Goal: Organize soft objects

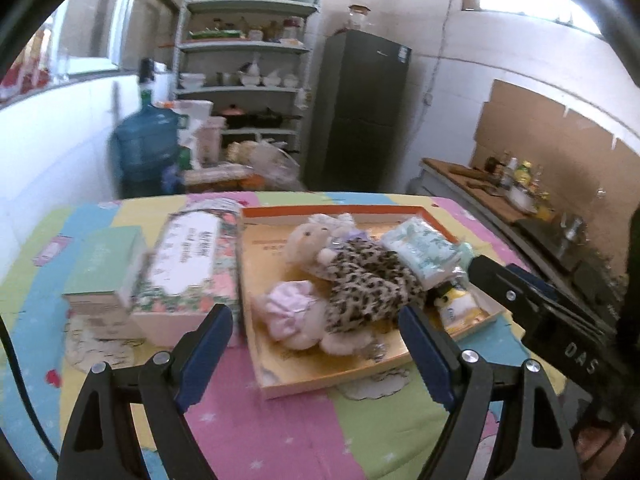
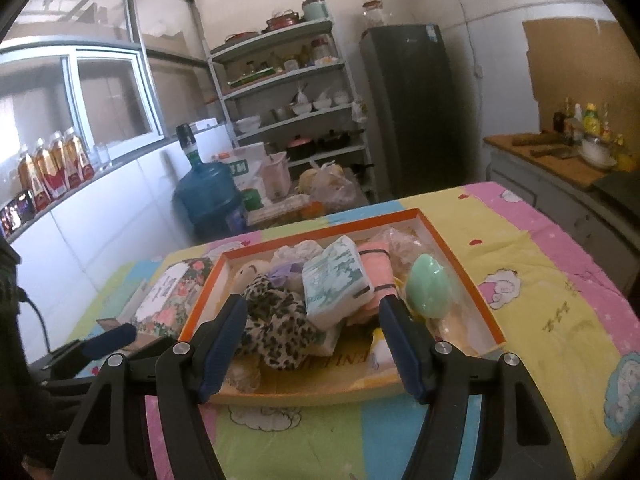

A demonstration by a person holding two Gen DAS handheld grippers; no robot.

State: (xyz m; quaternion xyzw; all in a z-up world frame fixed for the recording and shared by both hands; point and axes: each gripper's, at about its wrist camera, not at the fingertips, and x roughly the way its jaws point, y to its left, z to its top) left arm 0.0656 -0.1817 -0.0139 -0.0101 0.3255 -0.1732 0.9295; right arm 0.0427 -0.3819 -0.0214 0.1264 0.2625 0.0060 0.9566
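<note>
An orange-rimmed shallow box (image 1: 332,211) (image 2: 320,236) lies on the table and holds soft things. A plush doll (image 1: 308,236) in a leopard-print dress (image 1: 368,280) (image 2: 276,328) lies across it, with a pink plush piece (image 1: 288,300) beside. A tissue pack (image 1: 420,252) (image 2: 340,284), a pink folded cloth (image 2: 376,264), a green soft egg shape (image 2: 430,284) and a yellow-white packet (image 1: 456,304) lie in it too. My left gripper (image 1: 316,316) is open and empty just in front of the box. My right gripper (image 2: 312,312) is open and empty over the box's near edge; it also shows in the left wrist view (image 1: 520,292).
A floral box (image 1: 192,264) (image 2: 168,292) and a green box (image 1: 104,260) stand left of the orange box. The table has a colourful patchwork cover (image 1: 280,420) (image 2: 540,300). Behind are a water jug (image 1: 144,144), shelves (image 1: 244,92), a fridge (image 1: 360,108) and a counter (image 2: 560,164).
</note>
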